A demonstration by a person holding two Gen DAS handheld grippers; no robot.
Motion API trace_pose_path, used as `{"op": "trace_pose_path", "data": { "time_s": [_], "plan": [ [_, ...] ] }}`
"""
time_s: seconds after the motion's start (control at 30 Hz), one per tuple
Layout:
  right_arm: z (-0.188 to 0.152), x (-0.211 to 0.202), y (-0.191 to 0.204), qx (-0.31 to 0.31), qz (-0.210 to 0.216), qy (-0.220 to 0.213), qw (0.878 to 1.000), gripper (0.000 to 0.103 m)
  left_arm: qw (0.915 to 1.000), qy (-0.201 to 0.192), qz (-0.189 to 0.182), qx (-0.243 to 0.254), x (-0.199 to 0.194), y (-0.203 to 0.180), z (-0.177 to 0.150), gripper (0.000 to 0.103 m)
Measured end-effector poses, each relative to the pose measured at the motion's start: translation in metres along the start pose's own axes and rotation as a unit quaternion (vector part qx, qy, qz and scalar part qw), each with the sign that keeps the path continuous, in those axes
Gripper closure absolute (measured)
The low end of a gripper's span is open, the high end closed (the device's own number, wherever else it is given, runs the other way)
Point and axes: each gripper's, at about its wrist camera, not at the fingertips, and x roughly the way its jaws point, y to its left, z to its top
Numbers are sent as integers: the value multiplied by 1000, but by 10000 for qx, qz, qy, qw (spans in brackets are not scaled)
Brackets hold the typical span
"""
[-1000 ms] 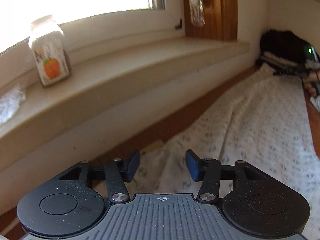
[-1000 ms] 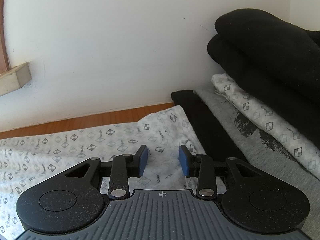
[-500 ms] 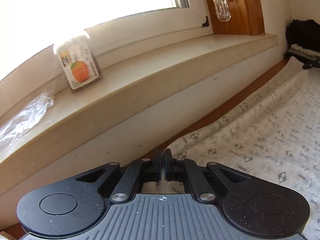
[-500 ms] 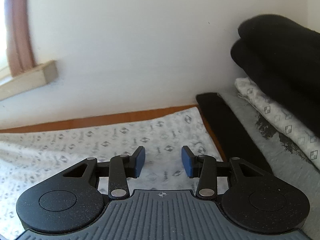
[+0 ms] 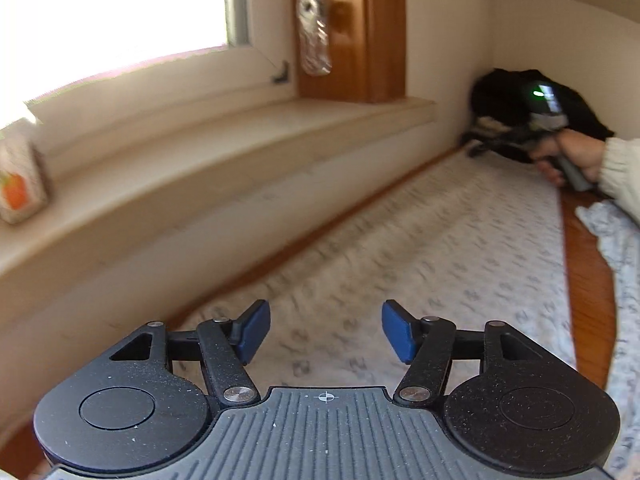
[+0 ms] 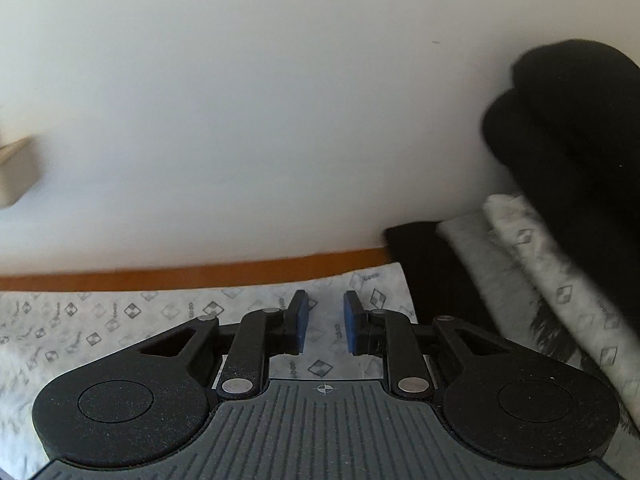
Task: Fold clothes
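the left gripper (image 5: 324, 330) is spread wide and holds nothing, while the right gripper (image 6: 324, 322) has its fingers narrowly parted.

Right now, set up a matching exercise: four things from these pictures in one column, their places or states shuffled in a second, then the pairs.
1. left hand-held gripper
2. patterned white garment
3. folded black garment
4. carton with orange picture

A. on the windowsill
B. top of the stack by the wall
C. open wide, holding nothing
D. spread flat on the wooden surface

Pairs: 1-C, 2-D, 3-B, 4-A
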Motion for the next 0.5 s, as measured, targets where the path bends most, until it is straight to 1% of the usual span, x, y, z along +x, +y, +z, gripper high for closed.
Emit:
{"op": "trace_pose_path", "data": {
  "time_s": [0.03, 0.07, 0.1, 0.13, 0.17, 0.23, 0.33, 0.5],
  "plan": [
    [0, -2, 2, -25, -19, 13, 10000, 82, 10000, 78, 19, 0, 3, 0, -2, 37],
    [1, -3, 3, -50, -37, 26, 10000, 79, 9999, 142, 32, -10, 5, 1, -4, 36],
    [-1, -9, 5, -75, 45, 7, 10000, 75, 9998, 201, 44, -24, 7, 2, -6, 35],
    [-3, -16, 7, -101, 173, -28, 9998, 66, 9997, 236, 35, -45, 9, 3, -8, 32],
    [-5, -24, 9, -126, 302, -63, 9994, 60, 9997, 249, 7, -64, 10, 4, -9, 31],
    [-12, -38, 14, -224, 556, -94, 9982, 60, 9997, 228, -12, -77, 12, 5, -11, 30],
    [-27, -52, 22, -416, 768, -67, 9962, 60, 9998, 189, -25, -88, 14, 5, -11, 28],
    [-46, -60, 26, -453, 891, -132, 9949, 58, 9998, 170, -42, -109, 16, 6, -10, 27]
  ]
}}
